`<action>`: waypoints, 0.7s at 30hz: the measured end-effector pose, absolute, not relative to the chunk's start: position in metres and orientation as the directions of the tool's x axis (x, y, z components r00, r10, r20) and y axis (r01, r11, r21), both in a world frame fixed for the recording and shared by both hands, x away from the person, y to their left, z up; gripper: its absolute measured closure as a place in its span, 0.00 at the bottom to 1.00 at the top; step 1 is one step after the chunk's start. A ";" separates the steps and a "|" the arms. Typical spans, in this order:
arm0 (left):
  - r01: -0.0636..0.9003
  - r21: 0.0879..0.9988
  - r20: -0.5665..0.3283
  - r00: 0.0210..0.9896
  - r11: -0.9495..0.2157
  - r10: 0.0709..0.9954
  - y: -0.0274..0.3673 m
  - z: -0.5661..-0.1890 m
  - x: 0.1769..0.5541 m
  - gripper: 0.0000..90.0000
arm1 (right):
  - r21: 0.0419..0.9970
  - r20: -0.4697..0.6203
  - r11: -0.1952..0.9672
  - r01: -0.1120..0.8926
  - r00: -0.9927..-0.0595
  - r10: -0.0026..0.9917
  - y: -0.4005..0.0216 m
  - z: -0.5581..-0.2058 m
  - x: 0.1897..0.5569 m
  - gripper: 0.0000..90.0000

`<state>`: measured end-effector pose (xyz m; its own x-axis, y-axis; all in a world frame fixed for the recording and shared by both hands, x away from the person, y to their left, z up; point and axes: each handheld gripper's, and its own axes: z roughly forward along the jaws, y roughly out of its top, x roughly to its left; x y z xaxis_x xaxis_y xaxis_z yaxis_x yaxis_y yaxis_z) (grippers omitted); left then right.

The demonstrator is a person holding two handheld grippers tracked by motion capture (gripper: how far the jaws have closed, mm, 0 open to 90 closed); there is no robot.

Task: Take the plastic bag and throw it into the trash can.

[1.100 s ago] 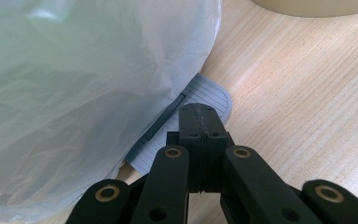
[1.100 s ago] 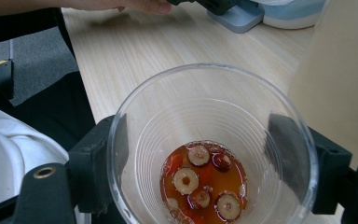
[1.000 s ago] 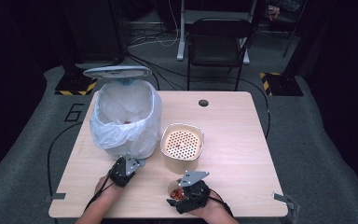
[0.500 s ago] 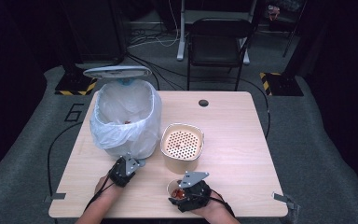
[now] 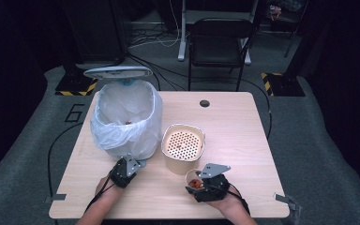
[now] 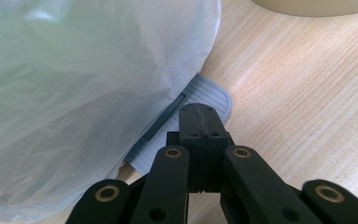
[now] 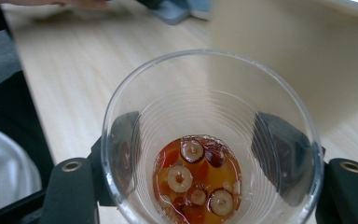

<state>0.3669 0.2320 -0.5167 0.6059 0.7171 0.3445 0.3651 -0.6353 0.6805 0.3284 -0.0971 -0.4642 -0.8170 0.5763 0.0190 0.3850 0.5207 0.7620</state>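
Closed tight with nothing between its jaws, the left gripper presses its tips on the grey ribbed pedal at the near foot of the bin lined with a white plastic bag, whose lid stands raised. Right of the bin stands a beige tub with a perforated insert. At the near right, the right gripper, whose jaws have just been closing, clasps a clear plastic cup holding amber liquid and red date slices, just beside the tub.

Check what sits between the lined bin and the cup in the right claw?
The beige strainer pot stands between the bin and the cup held by the right claw, as the high view shows.
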 end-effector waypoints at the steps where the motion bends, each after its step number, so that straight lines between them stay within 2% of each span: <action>1: 0.365 0.680 0.345 0.606 -0.636 0.717 0.232 -0.517 0.367 1.00 | 0.764 0.011 0.516 0.387 -0.808 0.589 -0.102 -0.464 0.331 0.36; 11: 0.363 0.681 0.347 0.605 -0.636 0.717 0.232 -0.517 0.367 1.00 | 0.779 0.015 0.420 0.466 -0.684 0.730 -0.145 -0.464 0.356 0.36; 21: 0.365 0.681 0.345 0.605 -0.635 0.718 0.232 -0.517 0.367 1.00 | 0.783 -0.009 0.367 0.503 -0.580 0.815 -0.176 -0.465 0.384 0.36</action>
<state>0.3667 0.2319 -0.5168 0.6051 0.7175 0.3449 0.3649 -0.6350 0.6809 0.3843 -0.1764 -0.4654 -0.5800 0.8146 -0.0091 0.5027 0.3666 0.7829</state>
